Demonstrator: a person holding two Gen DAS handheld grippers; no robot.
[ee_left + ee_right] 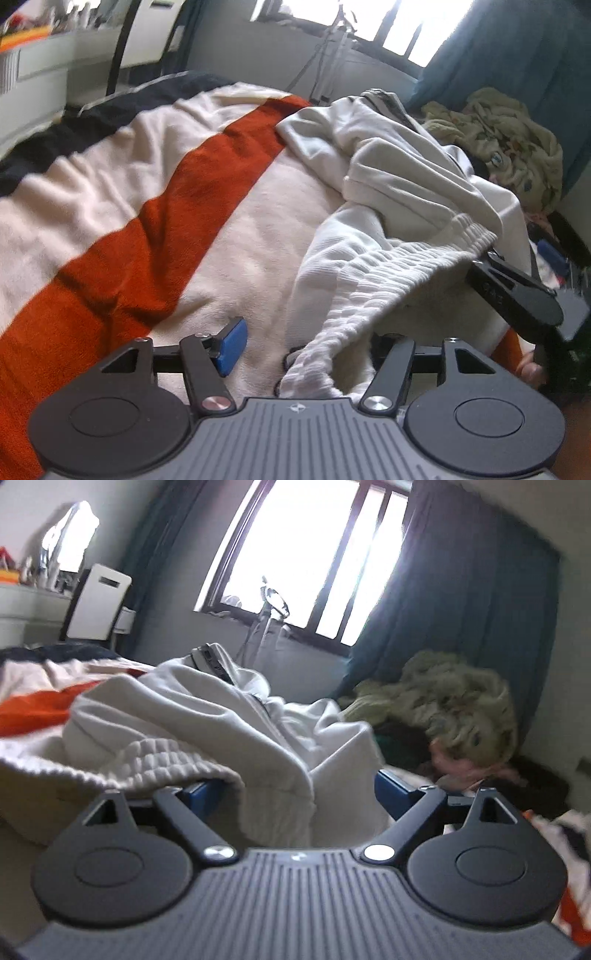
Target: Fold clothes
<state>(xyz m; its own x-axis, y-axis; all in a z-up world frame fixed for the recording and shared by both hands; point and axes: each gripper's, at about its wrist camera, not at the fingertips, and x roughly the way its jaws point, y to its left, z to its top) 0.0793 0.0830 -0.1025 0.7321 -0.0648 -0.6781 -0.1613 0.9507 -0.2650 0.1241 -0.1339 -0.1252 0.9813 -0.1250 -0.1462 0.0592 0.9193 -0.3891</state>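
Sweatpants (388, 177) soft, limp – grab at ribbed waistband (369, 273); left gripper (295, 354) and right gripper (299, 794) both released, cloth loose between jaws.

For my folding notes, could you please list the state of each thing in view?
white garment: crumpled, unfolded, ribbed hem lifted.
left gripper: jaws apart, hem draped between them.
right gripper: jaws wide, cloth between, not pinched.
striped blanket: spread flat.
yellowish pile: heaped, unfolded.
curtain: drawn aside.
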